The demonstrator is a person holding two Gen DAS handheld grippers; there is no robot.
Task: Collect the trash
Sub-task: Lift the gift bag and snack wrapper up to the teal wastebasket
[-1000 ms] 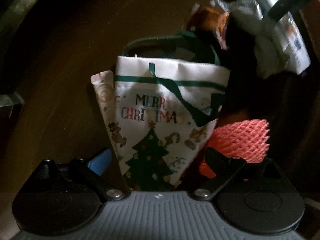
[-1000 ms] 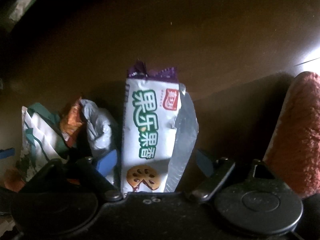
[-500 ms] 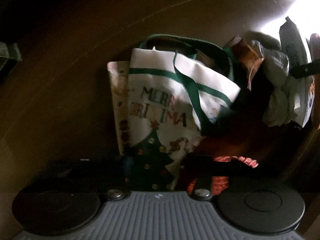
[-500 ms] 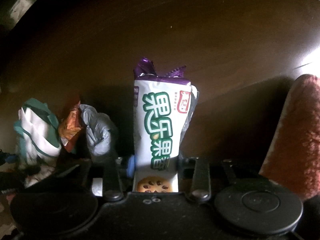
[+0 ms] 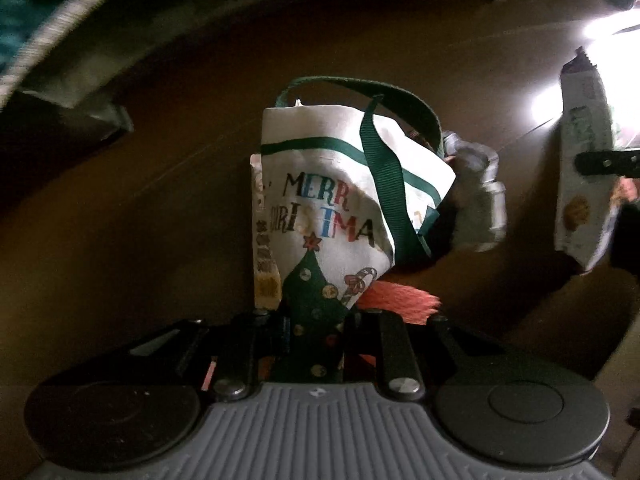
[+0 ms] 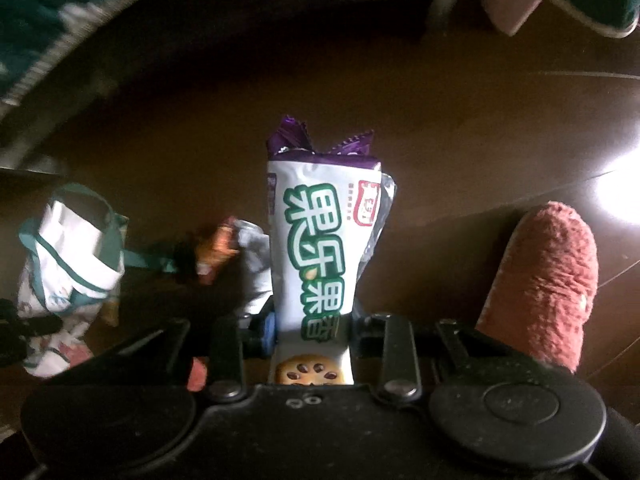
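A: How will that Christmas tote bag behave? The left tongs are clamped on its printed bottom end, over the green tree, and it hangs clear above the dark brown floor.

B: Soft cloth, light by the look of it. It folds wherever it's pinched, so I'd guess the mouth sags and won't stay wide. The green webbing handle looks the stronger place to hold if the opening is meant to face up.

A: And the biscuit wrapper?

B: The right tongs are closing on its lower end, just above the biscuit picture, with the pads pressing both edges. It's also off the floor. Thin glossy film, probably nearly weightless and slippery; it crumples rather than breaks, so a firm squeeze near the sealed end should do no harm.

A: Anything left lying below?

B: A crumpled grey-white scrap and an orange wrapper between the two, and a red foam net under the bag. All look light and squashy.
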